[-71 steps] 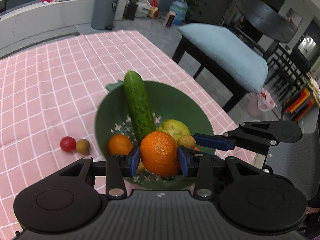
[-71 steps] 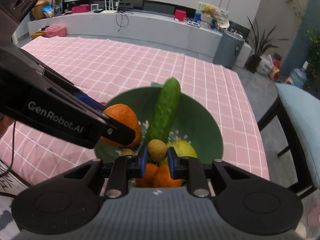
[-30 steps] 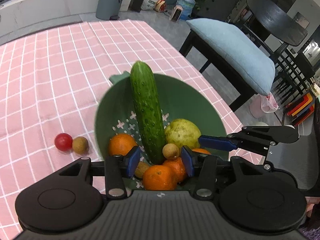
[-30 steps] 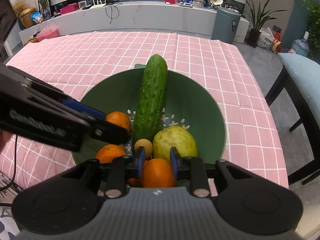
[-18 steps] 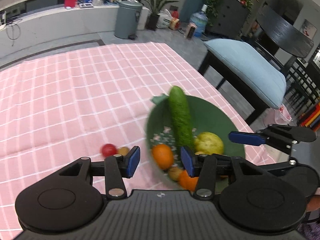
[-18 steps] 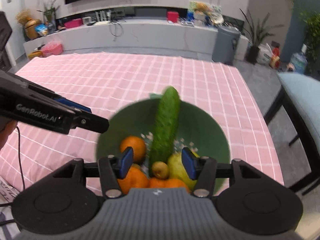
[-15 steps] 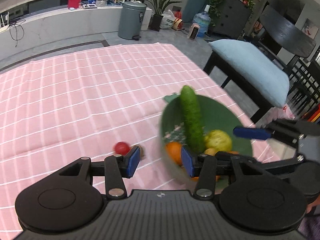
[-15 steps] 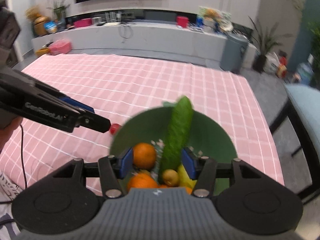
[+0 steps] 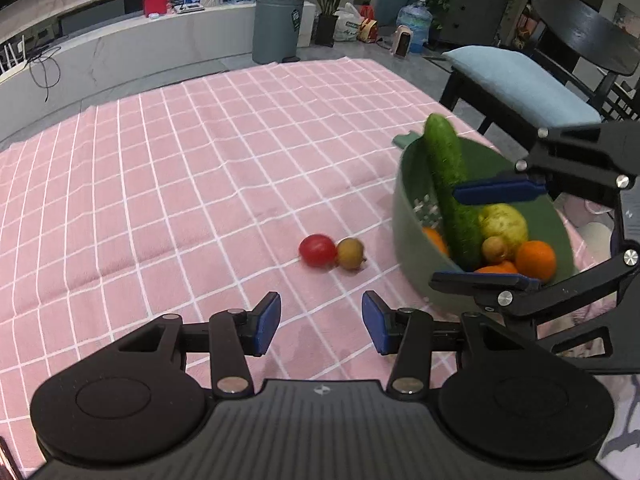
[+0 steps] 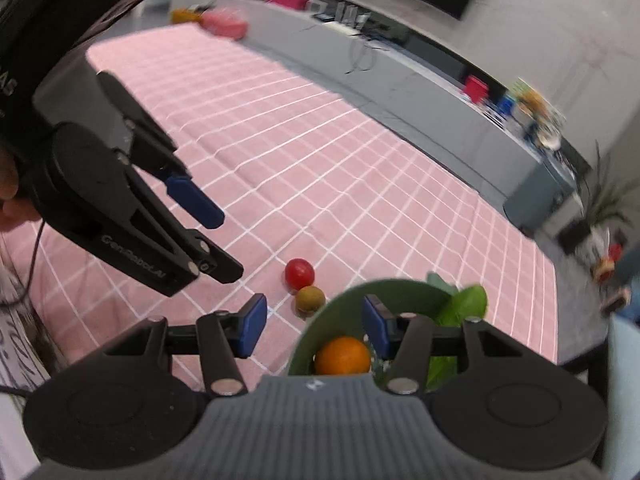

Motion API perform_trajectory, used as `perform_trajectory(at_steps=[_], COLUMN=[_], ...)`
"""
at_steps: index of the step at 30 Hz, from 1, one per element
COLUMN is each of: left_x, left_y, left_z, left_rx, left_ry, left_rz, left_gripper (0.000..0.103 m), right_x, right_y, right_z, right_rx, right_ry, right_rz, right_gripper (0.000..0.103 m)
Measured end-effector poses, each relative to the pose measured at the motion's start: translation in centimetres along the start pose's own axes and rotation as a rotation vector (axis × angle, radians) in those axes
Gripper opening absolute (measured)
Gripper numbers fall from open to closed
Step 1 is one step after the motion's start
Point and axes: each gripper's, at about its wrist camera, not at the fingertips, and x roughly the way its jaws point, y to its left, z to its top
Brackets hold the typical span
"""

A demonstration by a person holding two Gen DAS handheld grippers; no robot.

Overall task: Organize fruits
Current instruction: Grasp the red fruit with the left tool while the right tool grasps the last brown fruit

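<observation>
A green bowl on the pink checked tablecloth holds a cucumber, a pale green guava, oranges and a small brown fruit. A red cherry tomato and a small brown fruit lie on the cloth left of the bowl. My left gripper is open and empty, just short of those two. My right gripper is open and empty over the bowl's left rim; the tomato and brown fruit lie just ahead of it.
The pink tablecloth stretches far to the left and back. A chair with a blue cushion stands beyond the table's right edge. A grey bin and a low counter are in the background. The left gripper's body shows in the right wrist view.
Both grippers have let go of their fruit into the bowl, opened, and swung left and back. The tomato and small brown fruit now lie ahead of the left gripper.
</observation>
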Motion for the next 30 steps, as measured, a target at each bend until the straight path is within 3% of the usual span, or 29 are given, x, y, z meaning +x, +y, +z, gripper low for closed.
perform_trajectory(at_steps=[5, 16, 30], left_x=[1.0, 3.4, 6.0], left_y=[0.5, 2.2, 2.8], left_z=[0.0, 0.9, 1.5], left_rx=[0.011, 0.002, 0.039], left_ry=[0.012, -0.009, 0.024], left_rz=[0.002, -0.035, -0.087], left_gripper=[0.055, 0.052, 0.052], right_x=[2.2, 6.9, 10.9], right_y=[0.7, 0.3, -0.5], right_z=[1.4, 3.2, 3.8], right_rx=[-0.116, -0.229, -0.283], right_ry=[0.048, 0.176, 0.302], right_rz=[0.020, 0.073, 0.175], right_gripper=[0.046, 0.039, 0.029])
